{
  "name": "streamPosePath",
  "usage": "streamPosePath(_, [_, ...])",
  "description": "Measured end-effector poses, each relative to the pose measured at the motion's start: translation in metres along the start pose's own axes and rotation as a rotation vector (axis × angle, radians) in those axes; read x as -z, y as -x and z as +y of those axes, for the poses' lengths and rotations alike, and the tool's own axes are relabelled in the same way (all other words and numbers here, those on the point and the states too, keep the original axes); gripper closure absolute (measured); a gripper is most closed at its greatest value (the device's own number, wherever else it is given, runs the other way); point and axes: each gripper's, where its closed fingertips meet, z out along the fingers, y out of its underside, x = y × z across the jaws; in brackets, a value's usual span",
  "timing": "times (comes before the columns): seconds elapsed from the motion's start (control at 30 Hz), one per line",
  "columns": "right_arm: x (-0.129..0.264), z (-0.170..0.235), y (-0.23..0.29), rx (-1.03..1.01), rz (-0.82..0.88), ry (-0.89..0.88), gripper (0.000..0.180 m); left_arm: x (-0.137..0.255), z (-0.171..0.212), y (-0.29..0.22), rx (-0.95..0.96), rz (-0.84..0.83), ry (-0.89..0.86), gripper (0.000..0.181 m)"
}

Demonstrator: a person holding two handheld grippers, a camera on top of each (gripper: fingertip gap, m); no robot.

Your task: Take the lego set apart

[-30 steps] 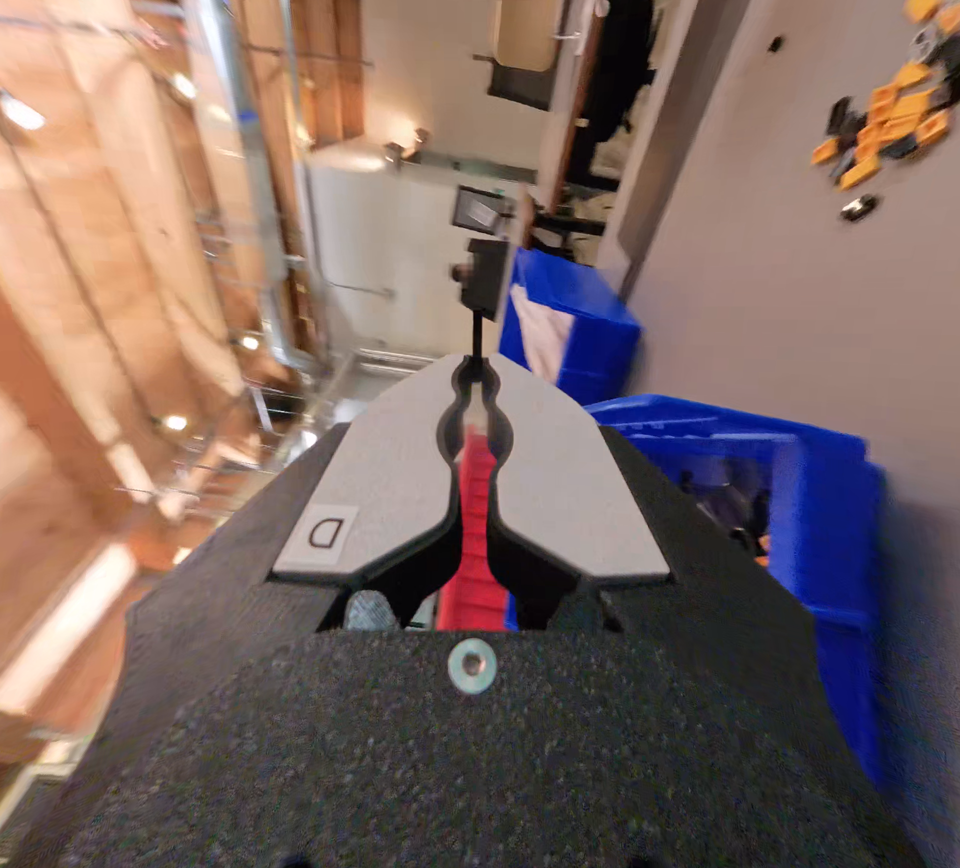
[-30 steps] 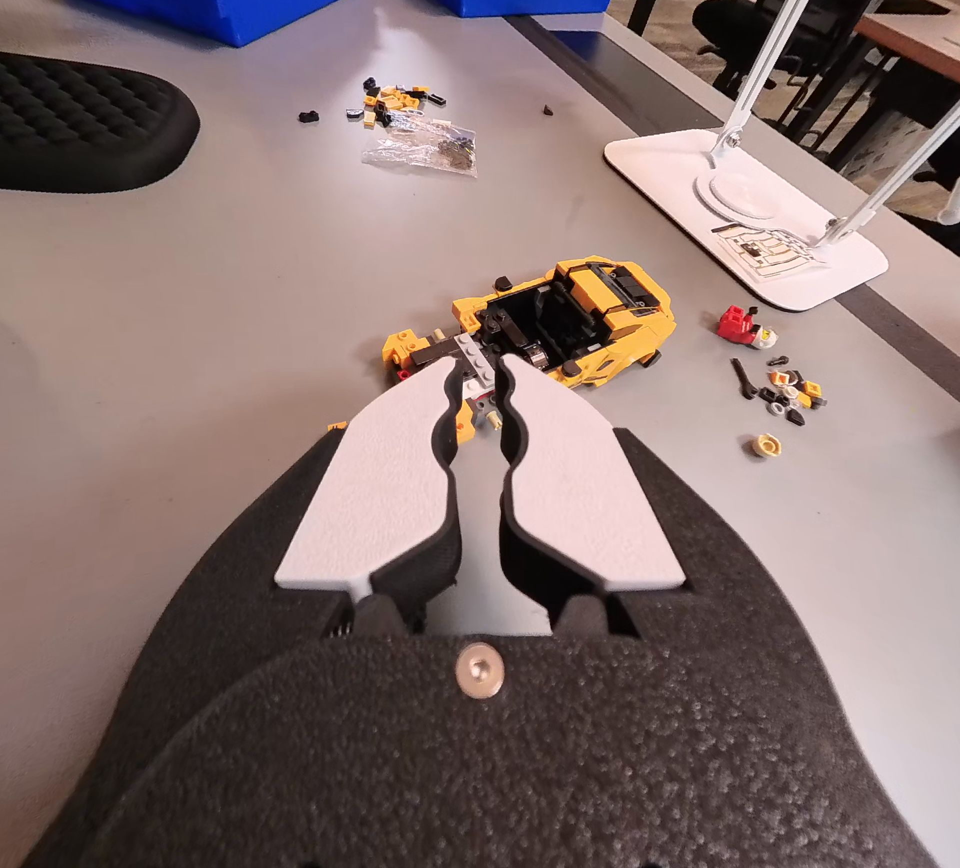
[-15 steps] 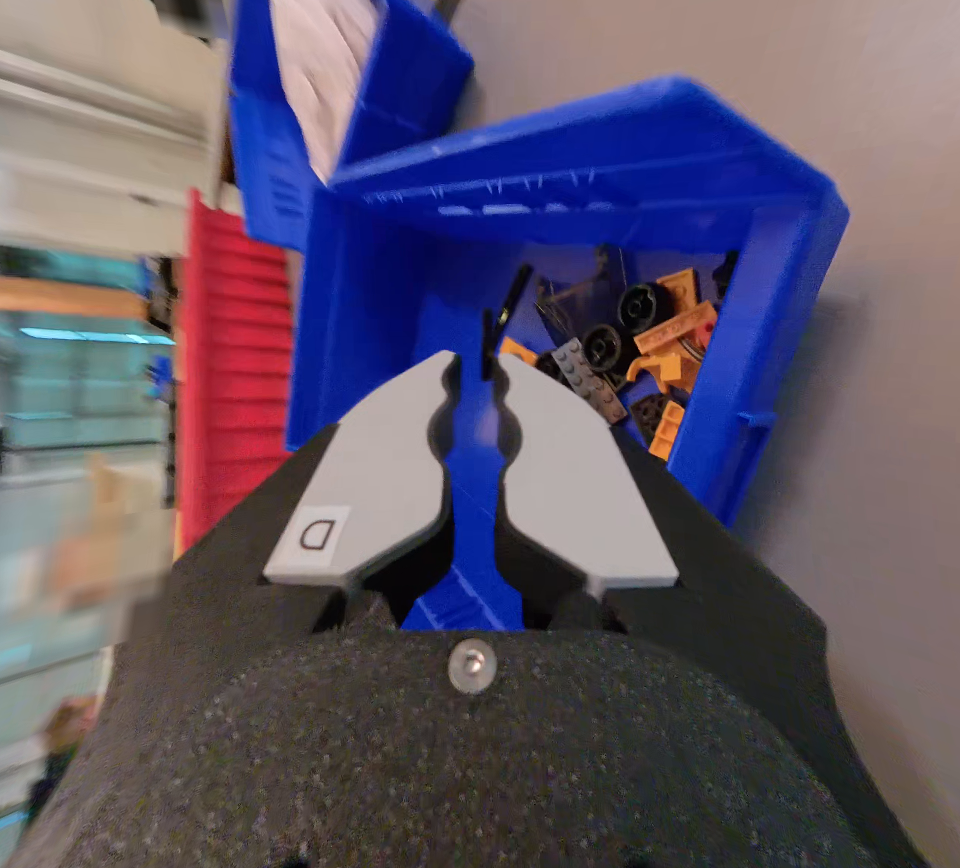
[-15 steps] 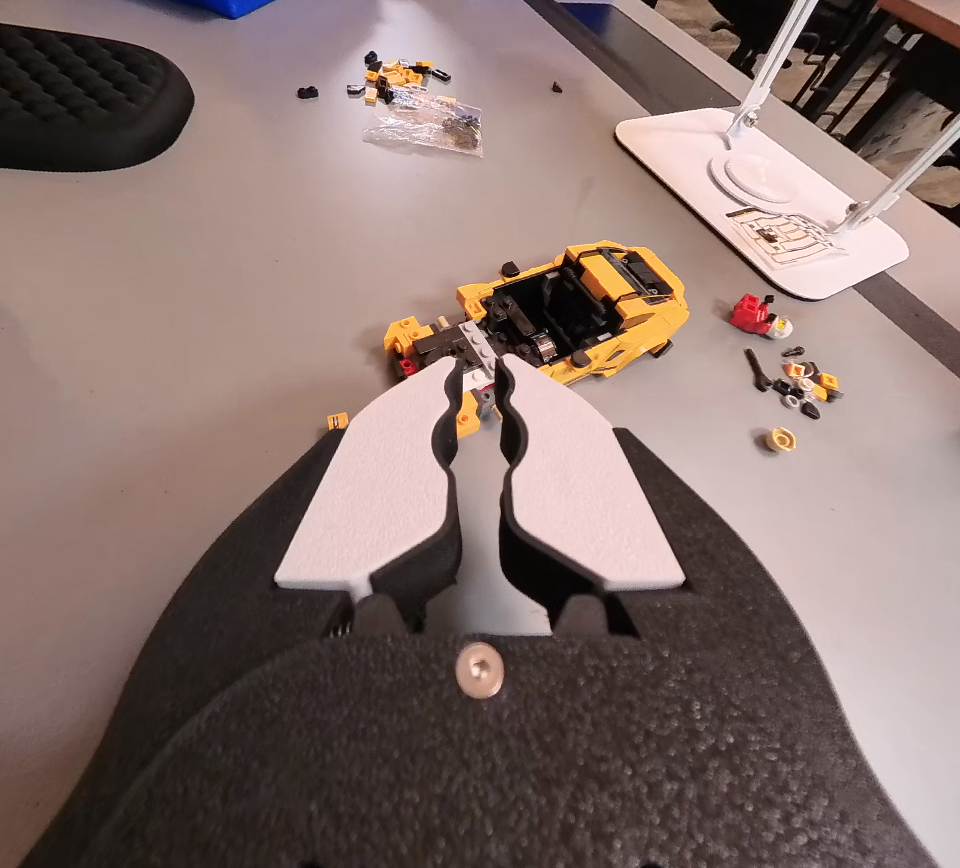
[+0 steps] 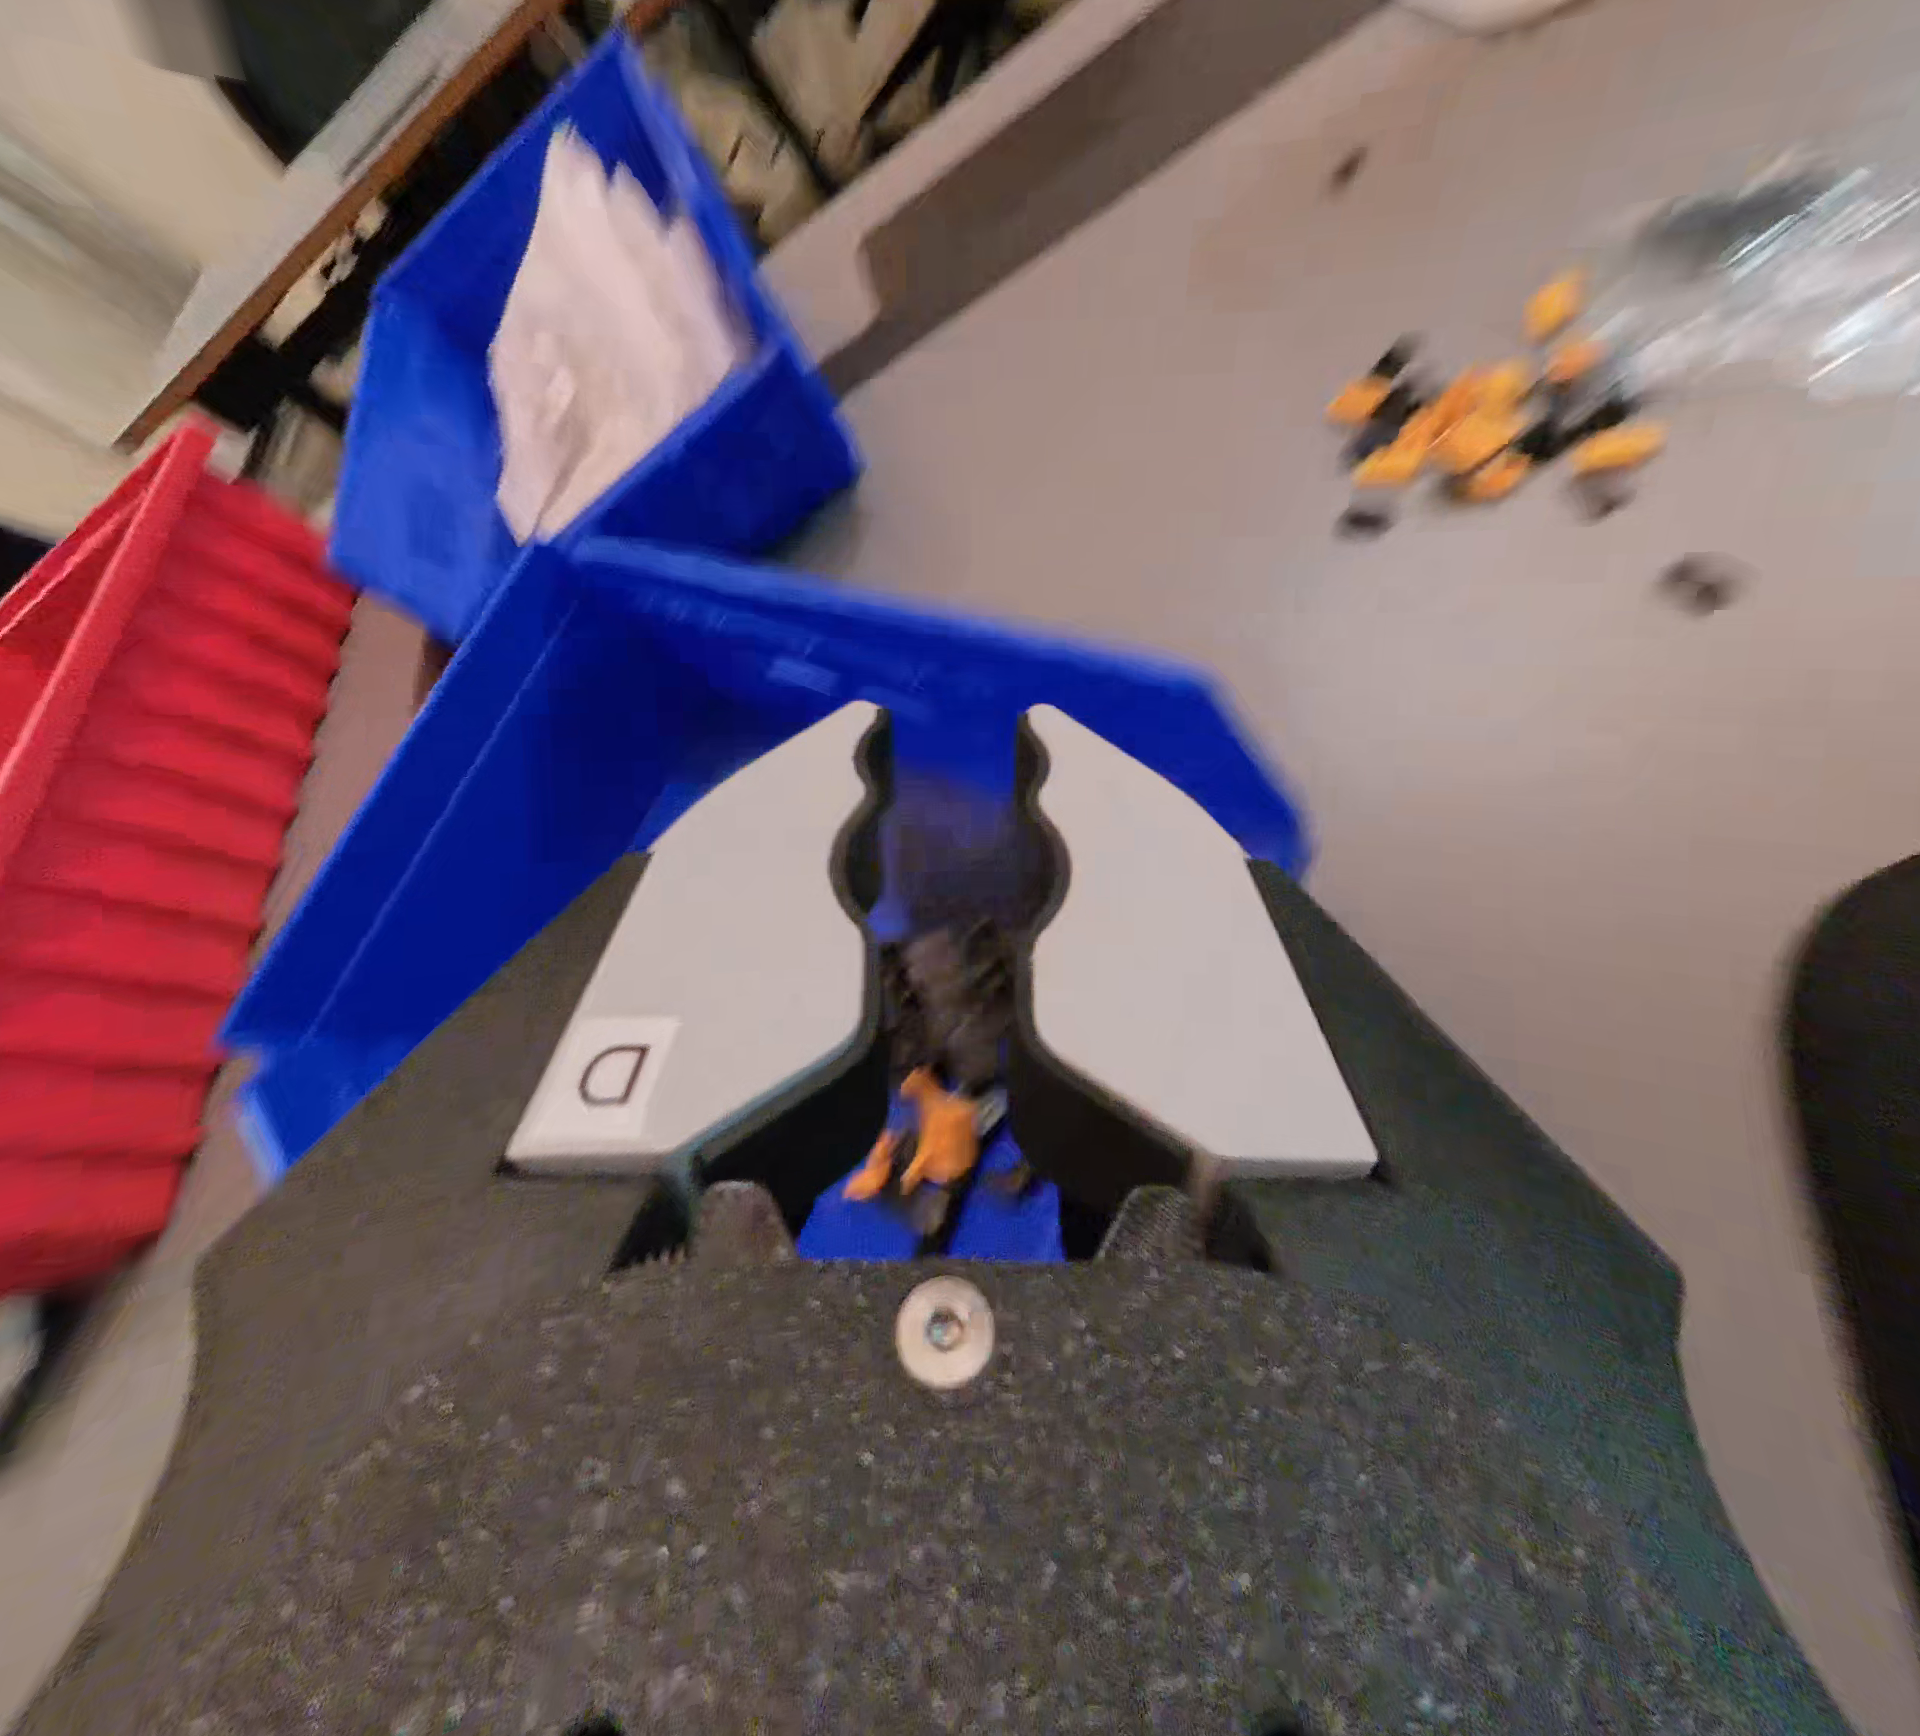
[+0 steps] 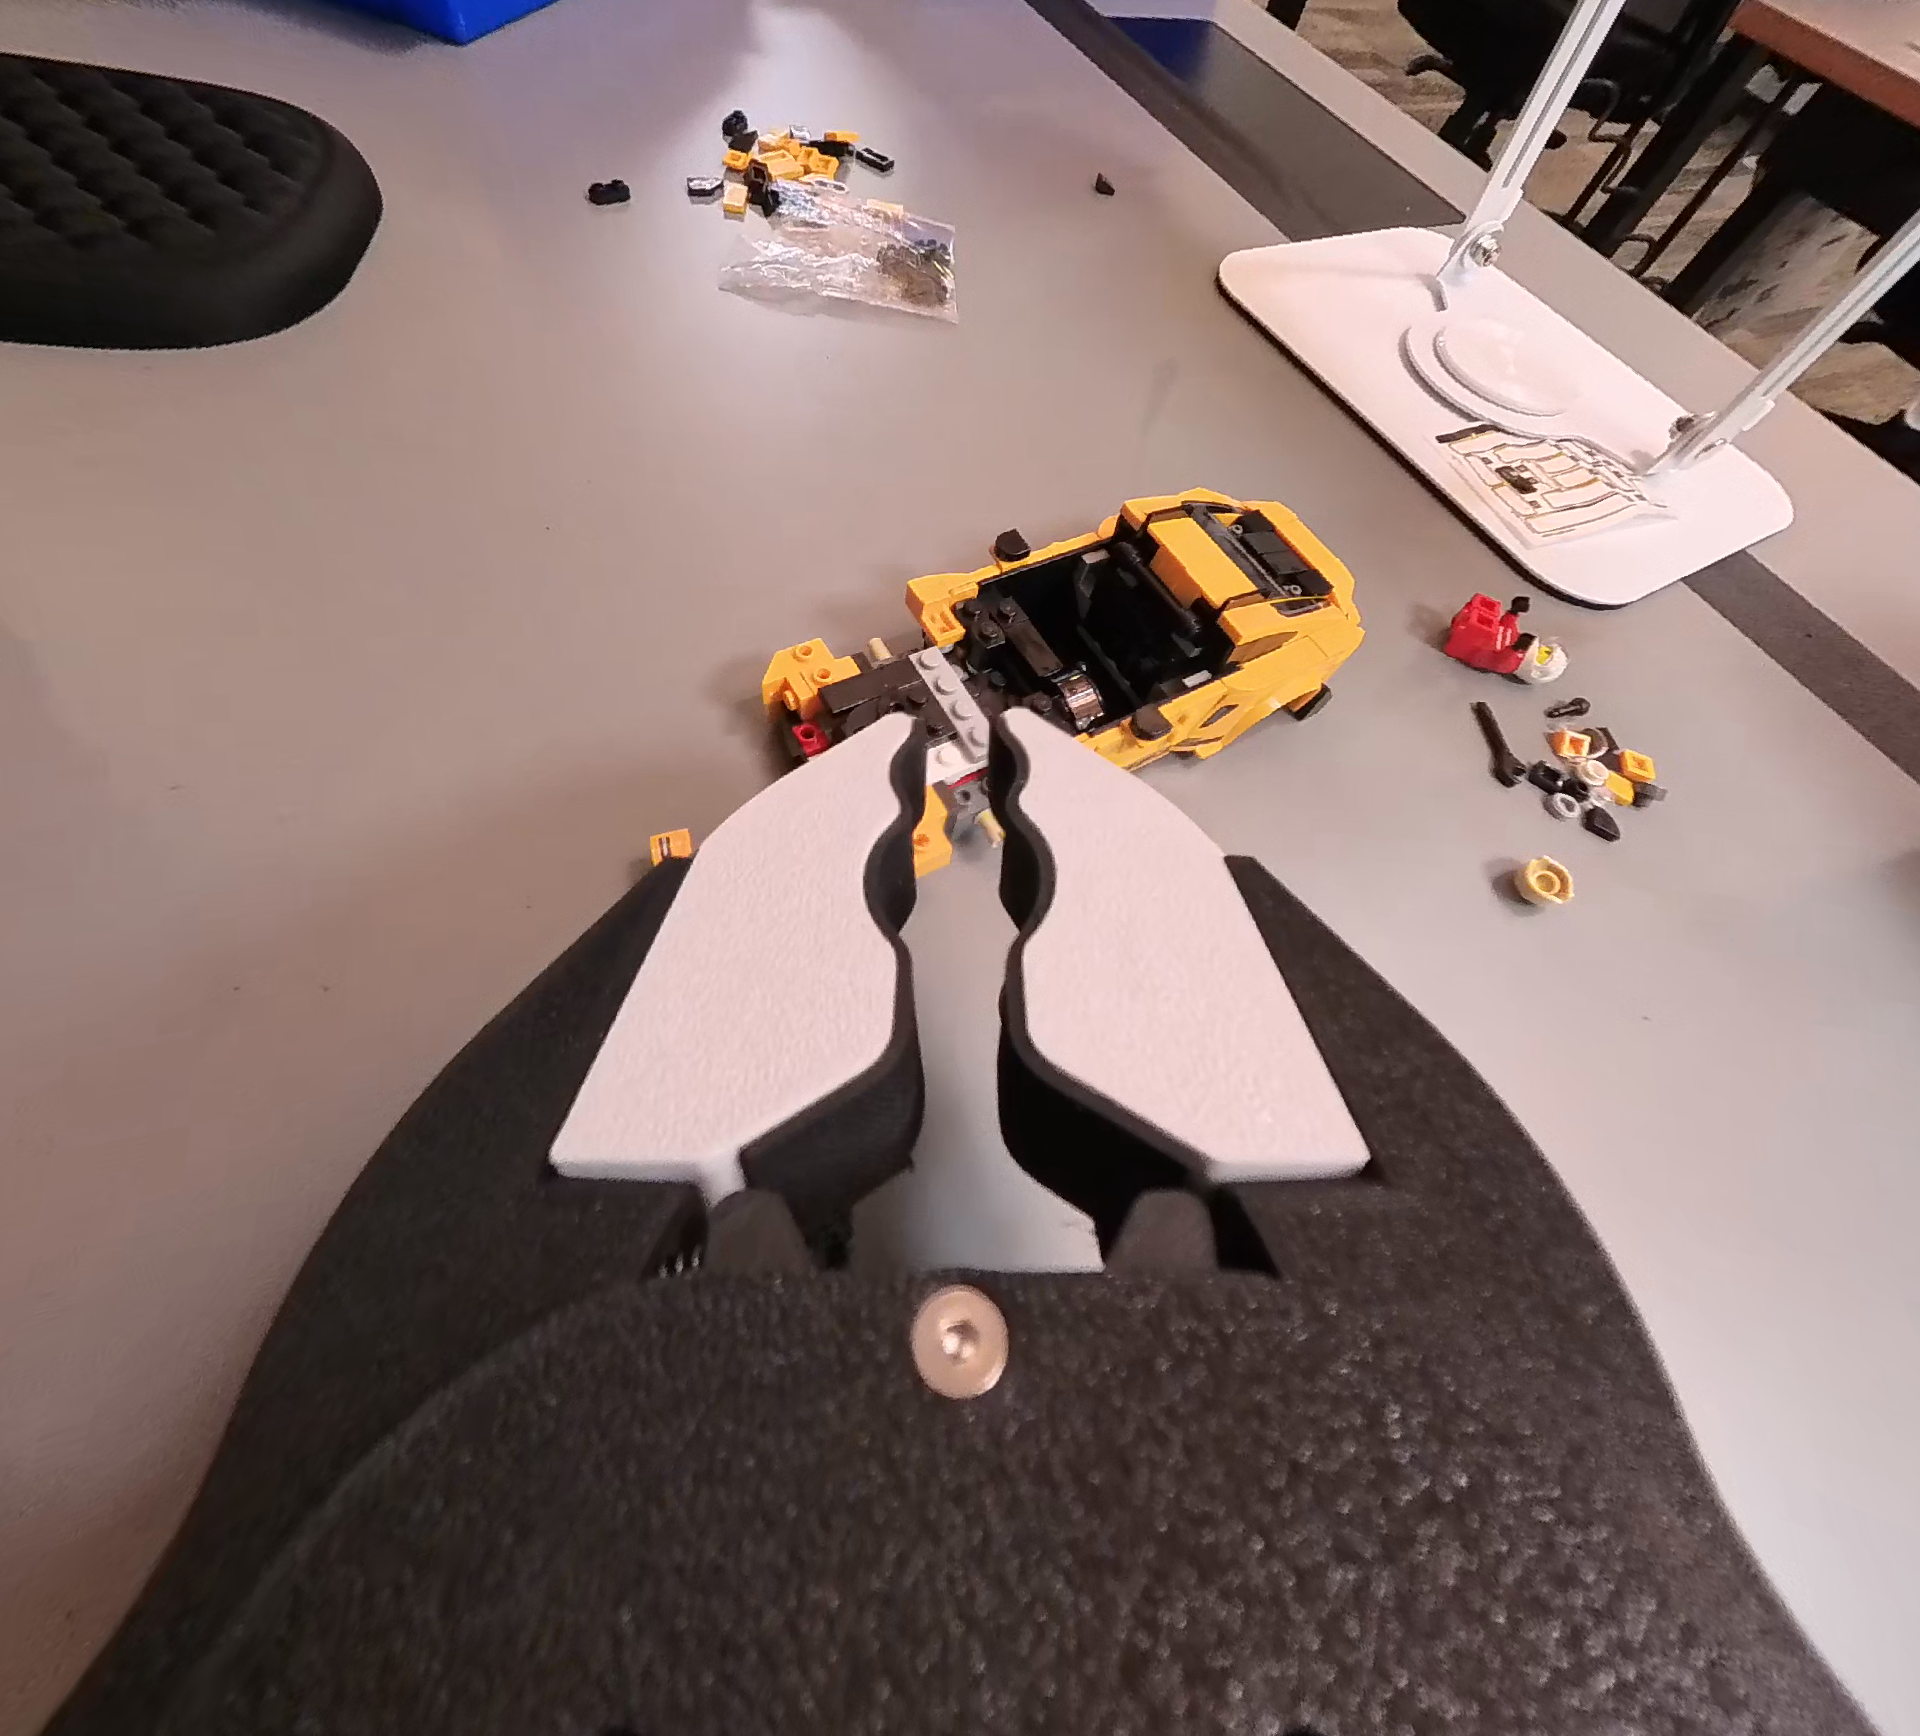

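Observation:
The yellow lego car [image 6: 1226, 585], partly stripped with its black interior open, lies on the grey table. My right gripper [image 6: 956, 725] is narrowly closed, and its tips pinch the grey plate [image 6: 951, 684] at the car's bared front end. My left gripper [image 5: 953, 720] is open and empty, hovering over a blue bin [image 5: 935, 647]. Orange and black lego pieces [image 5: 930, 1136] in the bin show between its fingers. The left wrist view is blurred.
Loose yellow and black pieces [image 6: 790, 164] and a plastic bag [image 6: 842, 273] lie farther back. Small parts [image 6: 1590, 777] and a red piece [image 6: 1486, 632] lie right of the car. A white stand base [image 6: 1351, 315], a black pad [image 6: 156, 221], another blue bin [image 5: 436, 460] and a red bin [image 5: 135, 855] surround. There is about 45 cm between the tips of the two grippers.
My left gripper swung down over the blue bin, opened, and no longer holds the thin black piece it carried. My right gripper and the car have barely moved.

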Motion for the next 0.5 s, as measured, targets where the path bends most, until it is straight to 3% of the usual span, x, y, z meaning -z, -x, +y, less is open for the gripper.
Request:
streamPosePath(0.1, [0.001, -0.001, -0.001, 0.003, 0.008, -0.004, 0.169, -0.001, -0.052, -0.053, 0.009, 0.174, -0.169, 0.175])
streamPosePath(0.2, [0.002, 0.0, -0.003, 0.02, 0.018, 0.004, 0.168, -0.005, -0.097, -0.127, -0.016, 0.41, -0.279, 0.178])
streamPosePath(0.33, [0.0, 0.001, 0.007, 0.071, -0.013, 0.038, 0.166, -0.017, -0.13, -0.226, -0.15, 0.673, -0.317, 0.17])
streamPosePath(0.5, [-0.011, 0.0, 0.017, 0.19, -0.048, 0.131, 0.161, -0.03, -0.138, -0.324, -0.322, 0.95, -0.237, 0.154])
